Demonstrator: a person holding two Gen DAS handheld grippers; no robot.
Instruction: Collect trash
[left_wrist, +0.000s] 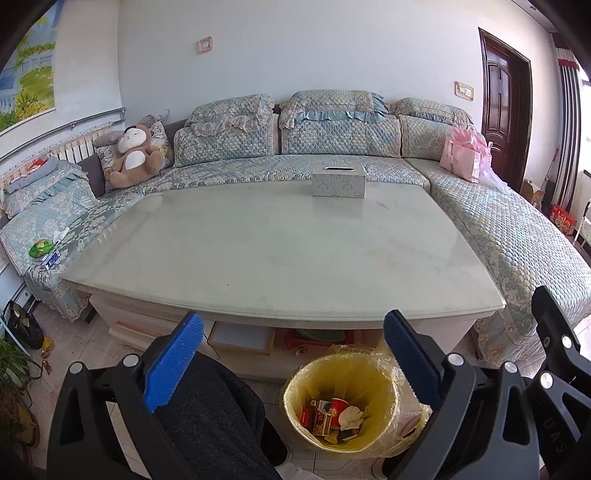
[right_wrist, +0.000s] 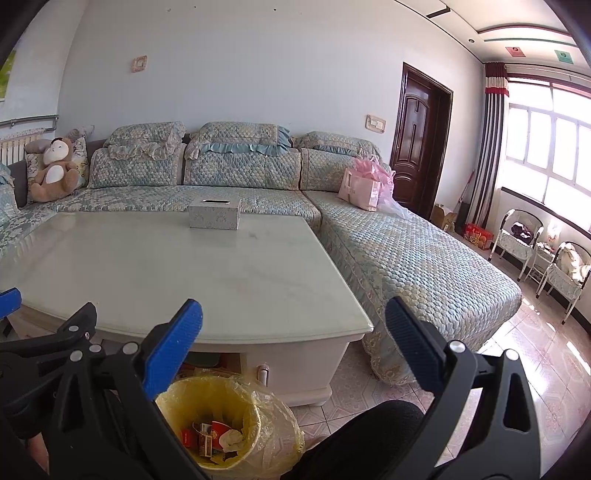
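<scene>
**A:** Both claws are up in front of the coffee table (left_wrist: 280, 251), and both are spread wide with nothing between the blue pads. Left gripper (left_wrist: 293, 363) first: fingers parted, holding nothing.

**B:** Same on the right gripper (right_wrist: 293, 354), jaws released and bare. Where's the rubbish?

**A:** Down in the bin (left_wrist: 341, 400), the yellow-lined one on the floor tiles against the table's near edge. In the left view it sits below the gap between the fingers, nearer the right-hand pad. A red paper cup (left_wrist: 339, 405), a crumpled tissue (left_wrist: 351, 417) and some small cartons lie at the bottom.

**B:** From the right claw the bin is low and to the left, just under the left-hand pad (right_wrist: 173, 349). Well apart from both grippers, no contact.

**A:** The tabletop carries just a tissue box (left_wrist: 339, 184) at the far side, by the sofa (left_wrist: 517, 236).

**B:** Look far left in the left view, though: a green wrapper (left_wrist: 40, 248) and a bit of white paper (left_wrist: 60, 235) on the sofa seat, well away from either claw.

**A:** A dark trouser leg (left_wrist: 214, 417) fills the space beneath the left gripper's left finger.
</scene>
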